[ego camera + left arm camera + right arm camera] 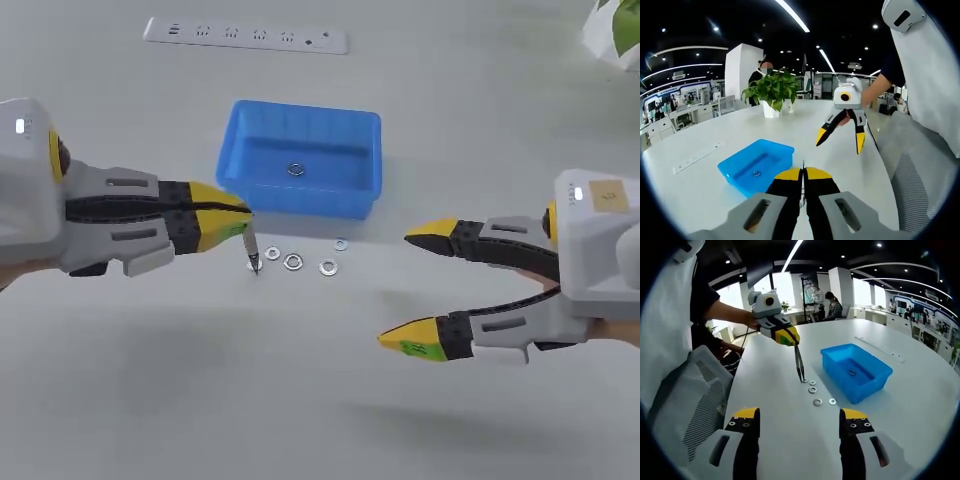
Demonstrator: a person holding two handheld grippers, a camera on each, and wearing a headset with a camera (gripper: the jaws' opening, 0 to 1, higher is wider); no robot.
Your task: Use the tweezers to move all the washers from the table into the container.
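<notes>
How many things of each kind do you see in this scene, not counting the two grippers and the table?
Washers: 5
Blue container: 1
Tweezers: 1
Power strip: 1
Potted plant: 1
Total: 9

Bright, even light from ceiling light strips (pixel 792 16) falls on the white table (pixel 300 420), leaving only soft, diffuse shadows; the head view is slightly blurred overall, while both gripper views are sharp centrally with strong fisheye curvature toward the edges.
</notes>
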